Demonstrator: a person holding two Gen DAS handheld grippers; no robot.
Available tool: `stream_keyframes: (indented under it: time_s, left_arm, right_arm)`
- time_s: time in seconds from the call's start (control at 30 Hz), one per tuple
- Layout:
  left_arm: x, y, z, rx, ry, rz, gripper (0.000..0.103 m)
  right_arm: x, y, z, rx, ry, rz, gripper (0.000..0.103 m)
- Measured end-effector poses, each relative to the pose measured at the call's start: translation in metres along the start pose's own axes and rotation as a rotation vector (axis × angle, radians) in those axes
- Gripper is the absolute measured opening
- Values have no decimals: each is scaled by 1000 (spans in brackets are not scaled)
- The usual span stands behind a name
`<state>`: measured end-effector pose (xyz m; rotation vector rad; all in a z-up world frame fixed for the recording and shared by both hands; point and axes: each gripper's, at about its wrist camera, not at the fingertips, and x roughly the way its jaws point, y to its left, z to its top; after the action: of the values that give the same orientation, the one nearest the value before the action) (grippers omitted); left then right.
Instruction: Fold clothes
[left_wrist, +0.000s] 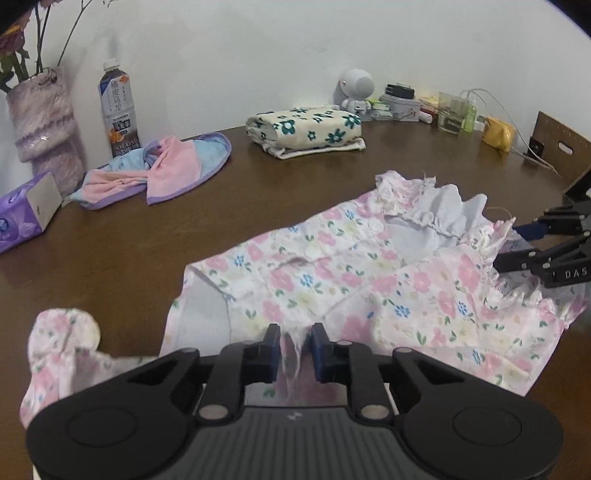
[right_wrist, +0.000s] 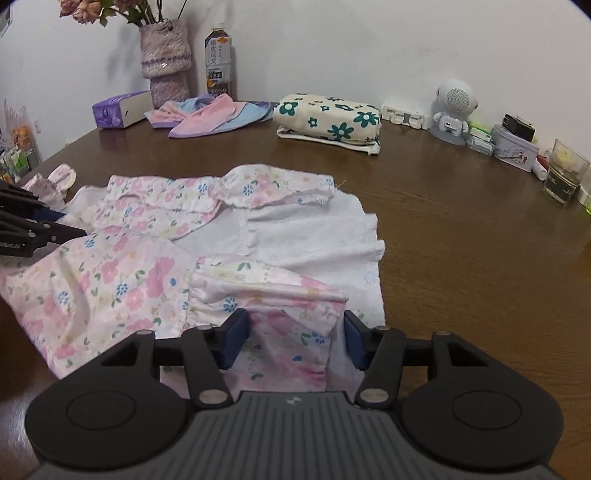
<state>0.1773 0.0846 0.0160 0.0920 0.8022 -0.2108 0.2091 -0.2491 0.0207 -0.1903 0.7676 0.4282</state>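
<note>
Left wrist view first: the left gripper (left_wrist: 295, 345) has its blue pads drawn close together with a thin ridge of the pink floral garment (left_wrist: 351, 280) pinched up between them, clamped on that fold at the near edge. The garment lies spread on the brown table (left_wrist: 129, 251), and from here its long axis runs from near left up to the far right, ruffled collar end pointing far right. A loose ruffled cuff (left_wrist: 64, 332) trails off at the near left. The right gripper (left_wrist: 517, 247) comes in at the far right by the collar ruffles. The danger, as I read it: that pinch is thin, and a quick lift could let the cloth slip free or drag the cuff along crooked.

Over to the right wrist view: the right gripper (right_wrist: 295, 339) stands with its jaws apart, a flap of the garment (right_wrist: 122, 280) lying between the pads without visibly being pressed. The white lining faces up toward the far right. In this view the garment stretches left to right across the near table. The left gripper (right_wrist: 40, 229) shows at the left edge. If this side lifts before it closes, only one end rises and the fold skews. The folded floral cloth (right_wrist: 328, 120) sits well apart at the far side, safely out of the way.
</note>
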Motion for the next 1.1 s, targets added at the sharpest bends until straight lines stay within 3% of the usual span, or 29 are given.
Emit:
stream_keyframes:
  time_s: [0.13, 0.3, 0.37, 0.53, 0.73, 0.87, 0.93, 1.0, 1.1]
  left_arm:
    - [3, 6, 10, -23, 11, -15, 18]
    - [-15, 8, 20, -34, 8, -70, 38]
    - [-16, 4, 27, 13, 25, -82, 48]
    - [3, -4, 39, 161, 124, -106, 55]
    - [18, -4, 36, 281, 191, -186, 54]
    - [16, -3, 36, 345, 216, -220, 54]
    - [16, 0, 36, 354, 228, -234, 53]
    - [17, 2, 38, 351, 237, -257, 49]
    - [18, 2, 39, 352, 242, -262, 49]
  right_arm:
    - [13, -6, 10, 37, -11, 17, 55]
    - [-1, -18, 14, 55, -26, 52, 58]
    - [-9, -21, 19, 16, -26, 59, 59]
    - [-12, -19, 37, -108, 15, 69, 62]
    - [16, -4, 51, -218, 108, 140, 66]
    - [26, 7, 57, -299, 141, 134, 65]
    - [29, 11, 58, -331, 153, 131, 60]
    - [28, 12, 58, -343, 158, 142, 47]
    - [28, 14, 58, -347, 164, 152, 35]
